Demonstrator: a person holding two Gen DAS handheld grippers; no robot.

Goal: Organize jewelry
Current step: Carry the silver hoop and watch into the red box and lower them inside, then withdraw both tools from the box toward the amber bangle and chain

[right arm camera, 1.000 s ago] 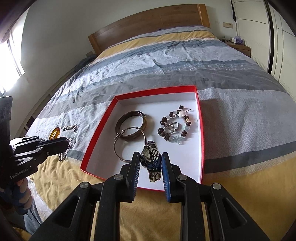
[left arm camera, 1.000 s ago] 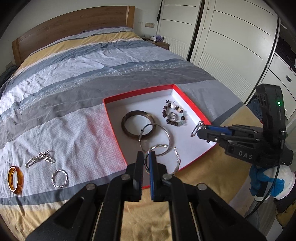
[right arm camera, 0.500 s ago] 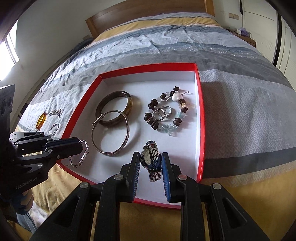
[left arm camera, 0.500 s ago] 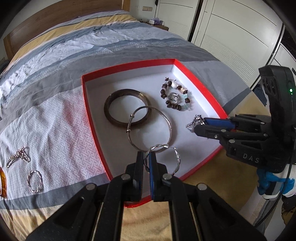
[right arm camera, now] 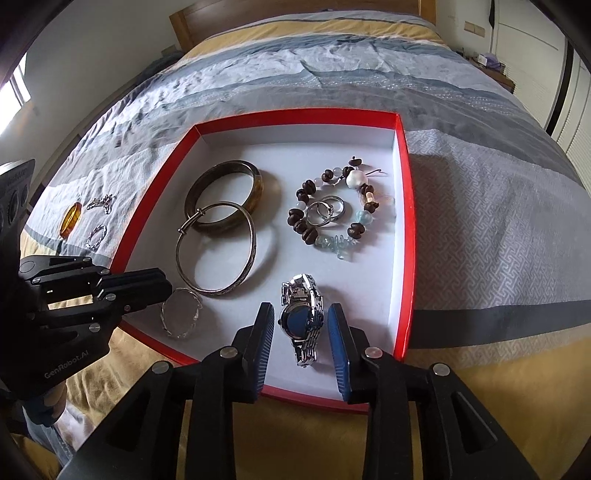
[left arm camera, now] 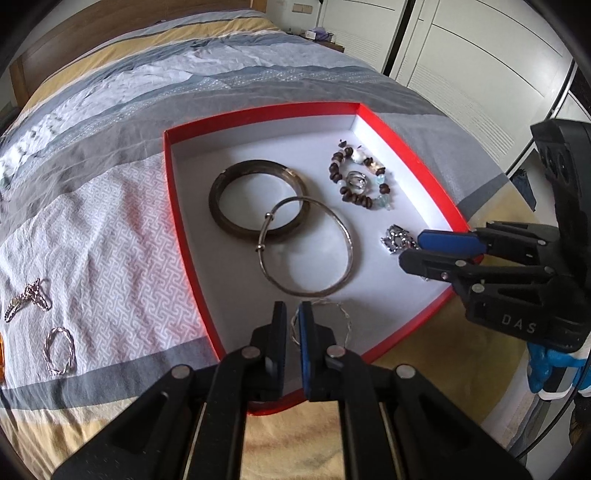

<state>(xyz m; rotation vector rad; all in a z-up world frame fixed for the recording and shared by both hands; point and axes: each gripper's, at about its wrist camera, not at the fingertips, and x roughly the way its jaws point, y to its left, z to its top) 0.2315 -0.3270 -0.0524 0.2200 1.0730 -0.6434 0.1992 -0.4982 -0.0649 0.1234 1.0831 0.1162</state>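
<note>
A red-rimmed white tray [right arm camera: 405, 236] lies on the bed. My right gripper [right arm camera: 301, 326] is open, its fingers on either side of a silver watch [right arm camera: 303, 314] lying on the tray floor; the watch also shows in the left wrist view [left arm camera: 397, 240]. My left gripper [left arm camera: 293, 325] is nearly shut on a twisted silver bracelet [right arm camera: 179, 312], low over the tray's near left corner. In the tray lie a dark bangle [right arm camera: 225, 199], a thin silver bangle [right arm camera: 218, 254], a bead bracelet [right arm camera: 332, 214] and silver rings [right arm camera: 327, 212].
On the duvet left of the tray lie an amber ring [right arm camera: 70, 219], a small chain [right arm camera: 99, 202] and a twisted silver ring [left arm camera: 59, 349]. White wardrobe doors [left arm camera: 480, 55] stand on the right. A wooden headboard [right arm camera: 295, 14] is at the far end.
Both grippers have moved down over the tray. The right gripper has opened and the watch now lies on the tray floor. The left gripper's jaws have parted slightly around the twisted bracelet.
</note>
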